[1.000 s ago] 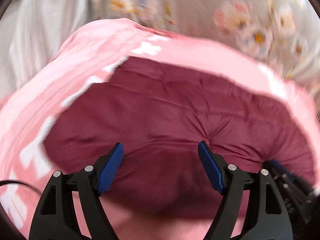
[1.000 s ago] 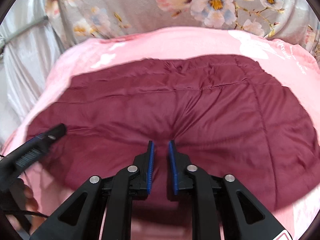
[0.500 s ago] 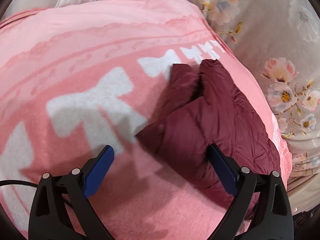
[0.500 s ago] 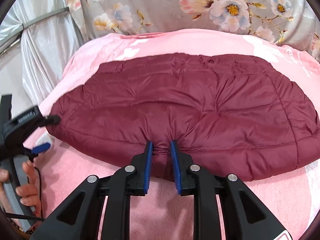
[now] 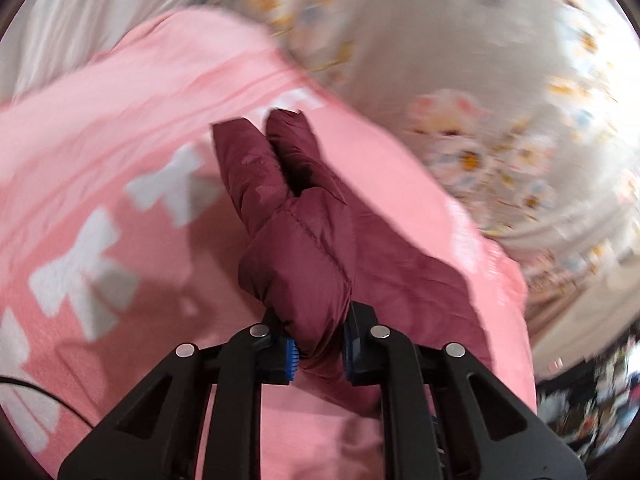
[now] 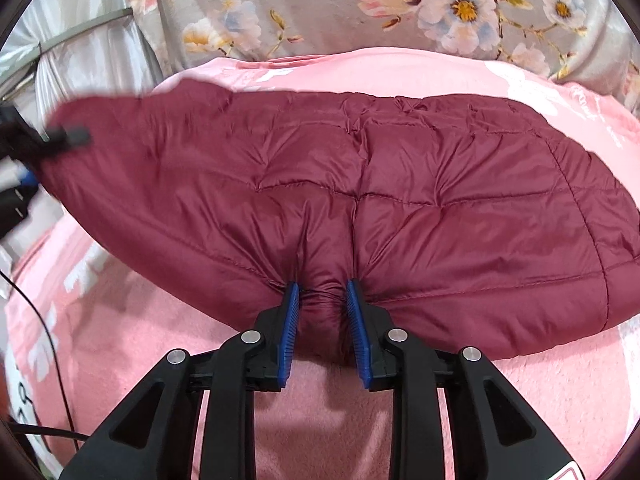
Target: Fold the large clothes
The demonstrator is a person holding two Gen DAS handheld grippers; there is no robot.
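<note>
The left wrist view is smeared by motion, so the floral grey sheet (image 5: 460,80) and the clutter at the far right edge are hard to make out. The left tool (image 5: 319,354) has just been closing, and its blue pads (image 5: 291,356) now pinch a puffy corner of the maroon quilted down jacket (image 5: 296,256); the fabric bulges up between the jaws and hides most of the right-hand pad. Beyond it, two padded lobes of the jacket lie side by side on the pink fleece blanket with white bow prints (image 5: 80,248).

In the right wrist view the jacket (image 6: 400,184) lies spread wide across the same blanket (image 6: 328,420), its right edge cut off by the frame. The right tool (image 6: 322,320) has just been easing open slightly, yet its pads (image 6: 290,328) are pressed on a gathered fold of the near hem. At the left edge the left tool (image 6: 24,148) shows only as a dark blur at the jacket's raised corner. A thin black cable (image 6: 52,344) trails over the blanket at lower left.
</note>
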